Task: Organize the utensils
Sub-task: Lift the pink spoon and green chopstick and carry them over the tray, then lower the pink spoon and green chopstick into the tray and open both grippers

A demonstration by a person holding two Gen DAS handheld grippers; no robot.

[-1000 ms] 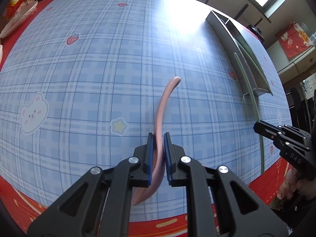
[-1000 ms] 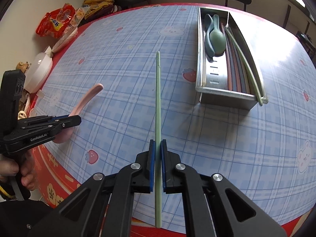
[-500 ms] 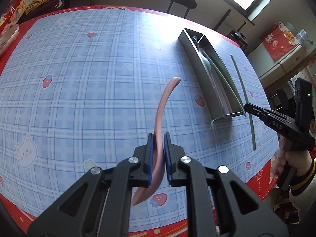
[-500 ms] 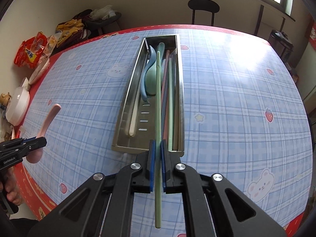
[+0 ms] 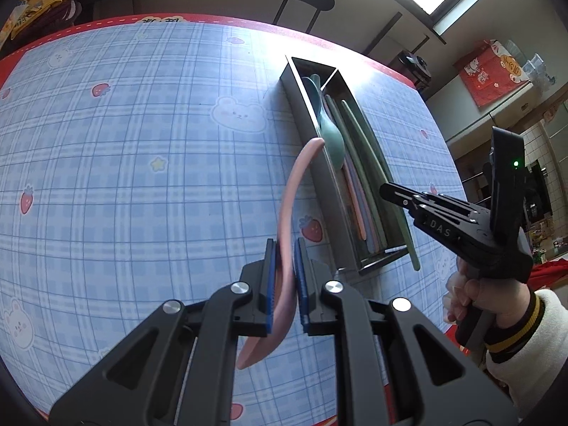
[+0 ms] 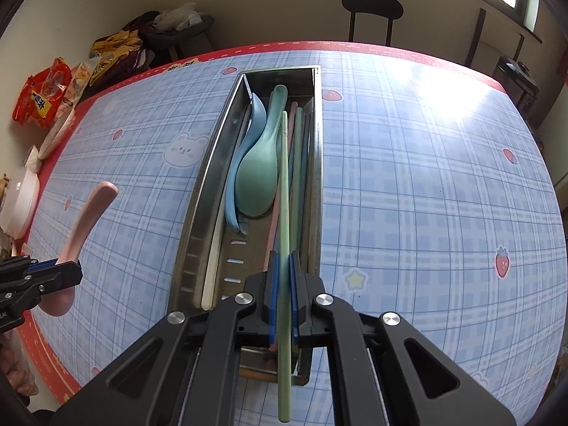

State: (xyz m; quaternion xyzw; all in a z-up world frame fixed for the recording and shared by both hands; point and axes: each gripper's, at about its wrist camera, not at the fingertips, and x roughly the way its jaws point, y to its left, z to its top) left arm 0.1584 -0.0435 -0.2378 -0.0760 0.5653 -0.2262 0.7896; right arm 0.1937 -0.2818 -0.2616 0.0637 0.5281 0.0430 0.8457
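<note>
Leftmost, the left tongs (image 5: 284, 266) were clamped on a pink spoon (image 5: 289, 195), gripping it near the bowl end, with the bowl hanging below the pads and the curved handle rising forward over the worktop (image 5: 142, 177). In the left wrist view the handle's tip lay against the near wall of the metal tray (image 5: 319, 191), though whether it touched the wall could not be told. The right wrist view showed the same spoon (image 6: 85, 227) held well to the left of the tray (image 6: 198, 213), above the blue checked cloth.

Further right, the tray lay lengthwise on the worktop, split by a divider into two long compartments. Its left compartment held a blue spoon (image 6: 236, 177), a green spoon (image 6: 257, 177) and a pale chopstick (image 6: 213, 262) along the left wall. Its right compartment held several chopsticks (image 6: 301, 177) in pink, green and darker shades, lying side by side.

Right of that, the right tongs (image 6: 282, 291) were closed on a green chopstick (image 6: 283, 191), held about a third of the way up from its near end. The stick ran along the tray, over the divider line, its far tip just beside the green spoon's handle; whether it rested on anything could not be told. From the left wrist camera, the right tongs (image 5: 387, 190) hovered over the tray's near right corner, gripped by a hand (image 5: 475, 294) in a white sleeve.
</note>
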